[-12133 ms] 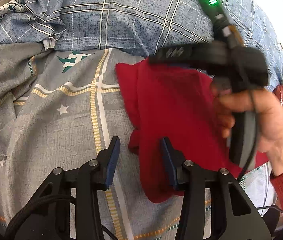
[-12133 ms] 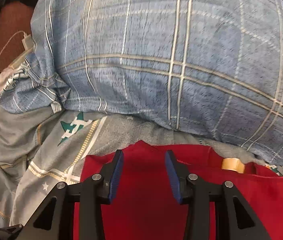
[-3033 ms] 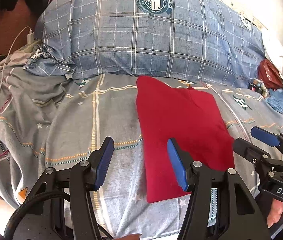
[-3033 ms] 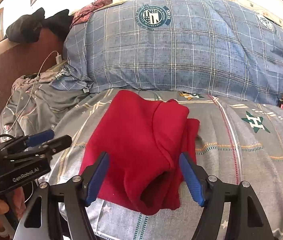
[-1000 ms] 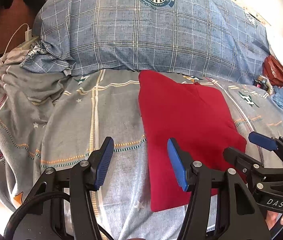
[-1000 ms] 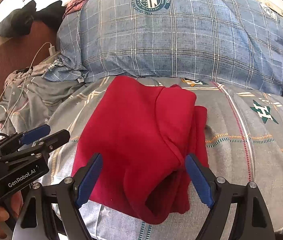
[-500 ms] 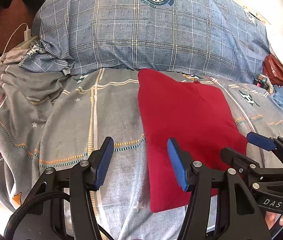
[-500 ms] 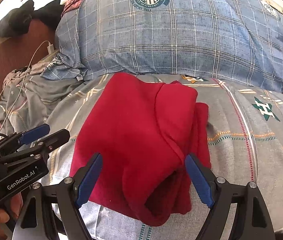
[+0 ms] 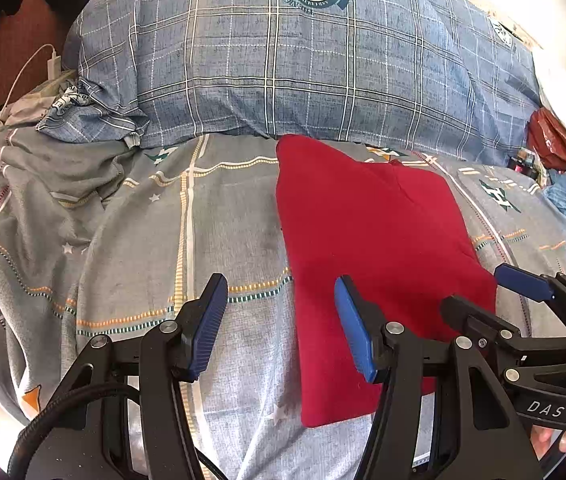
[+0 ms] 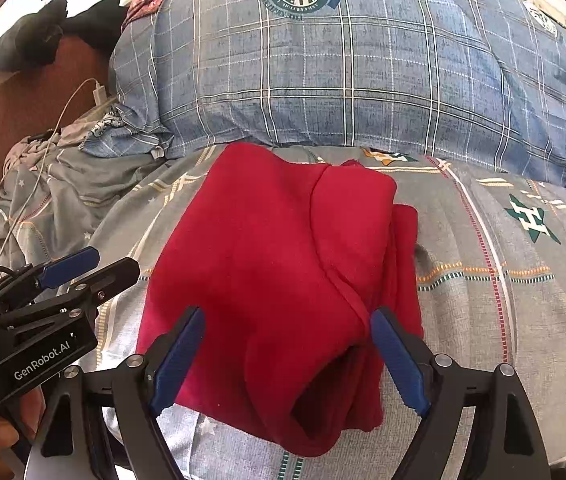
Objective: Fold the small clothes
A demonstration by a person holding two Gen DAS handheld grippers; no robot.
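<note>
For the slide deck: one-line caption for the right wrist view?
Open right gripper poised over a folded red garment on the grey bedsheet.

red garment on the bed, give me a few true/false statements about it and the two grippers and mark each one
1. The red garment lies folded on the grey bedsheet. True.
2. The right gripper is clamped on the garment. False: its jaws stand open above it, touching nothing.
3. The left gripper holds a sock. False: it is open and empty.
4. A blue plaid pillow lies beyond the garment. True.
5. The garment is spread out flat in one layer. False: several folded layers show at its near edge.
</note>
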